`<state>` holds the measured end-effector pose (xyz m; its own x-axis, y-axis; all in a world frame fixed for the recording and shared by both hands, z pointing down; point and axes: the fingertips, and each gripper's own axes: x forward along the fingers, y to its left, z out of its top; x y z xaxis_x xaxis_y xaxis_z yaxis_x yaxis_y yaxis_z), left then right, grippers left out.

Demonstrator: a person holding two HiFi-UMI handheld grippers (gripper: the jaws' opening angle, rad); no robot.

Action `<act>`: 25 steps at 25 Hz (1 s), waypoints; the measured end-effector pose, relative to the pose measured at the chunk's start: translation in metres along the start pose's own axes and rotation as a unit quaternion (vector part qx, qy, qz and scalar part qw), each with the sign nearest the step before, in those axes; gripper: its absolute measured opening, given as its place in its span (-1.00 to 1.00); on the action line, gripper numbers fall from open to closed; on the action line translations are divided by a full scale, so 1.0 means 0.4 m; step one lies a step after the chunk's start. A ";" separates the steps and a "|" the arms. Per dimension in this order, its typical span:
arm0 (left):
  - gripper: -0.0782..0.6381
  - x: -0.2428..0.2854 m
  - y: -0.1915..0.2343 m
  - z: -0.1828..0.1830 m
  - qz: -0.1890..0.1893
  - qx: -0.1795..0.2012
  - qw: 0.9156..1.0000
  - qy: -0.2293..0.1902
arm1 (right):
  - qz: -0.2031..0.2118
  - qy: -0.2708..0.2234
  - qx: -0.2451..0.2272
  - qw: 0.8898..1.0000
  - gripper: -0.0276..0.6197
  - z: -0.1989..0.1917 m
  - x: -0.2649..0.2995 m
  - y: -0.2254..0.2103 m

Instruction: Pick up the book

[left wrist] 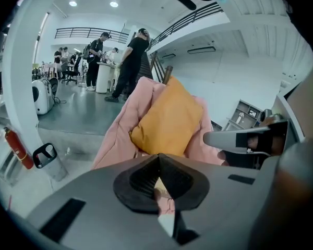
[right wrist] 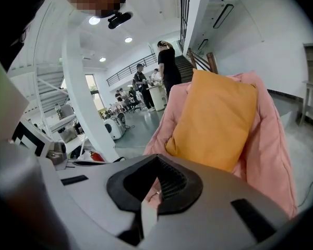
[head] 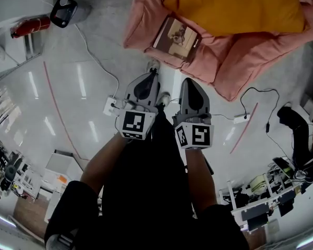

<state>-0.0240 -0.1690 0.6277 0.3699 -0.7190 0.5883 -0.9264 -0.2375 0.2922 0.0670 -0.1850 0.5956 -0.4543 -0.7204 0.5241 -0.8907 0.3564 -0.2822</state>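
Not started: left tongs (head: 152, 74) and right tongs (head: 186, 83) pressed together, empty; book (head: 177, 38) lies untouched ahead of them on pink cushion bed (head: 140, 22)

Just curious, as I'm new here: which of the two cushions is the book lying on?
The big pink cushion: the book rests on its front edge. The smaller orange cushion lies beside the book, not under it.

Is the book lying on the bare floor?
No, the book rests on the rim of the pink cushion bed, next to the orange pillow.
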 end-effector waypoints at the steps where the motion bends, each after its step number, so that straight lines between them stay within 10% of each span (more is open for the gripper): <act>1: -0.76 0.011 0.007 -0.007 -0.002 -0.002 1.000 0.002 | 0.000 0.003 0.001 1.000 -0.90 -0.009 0.009 -0.002; 25: -0.74 0.233 0.130 -0.206 -0.001 -0.031 0.999 0.044 | -0.010 0.056 0.019 0.998 -0.90 -0.197 0.171 -0.064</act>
<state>-0.0319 -0.1946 0.7599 0.3792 -0.6574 0.6512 -0.9204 -0.1955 0.3386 0.0576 -0.1967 0.7019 -0.4374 -0.6559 0.6152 -0.8993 0.3178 -0.3005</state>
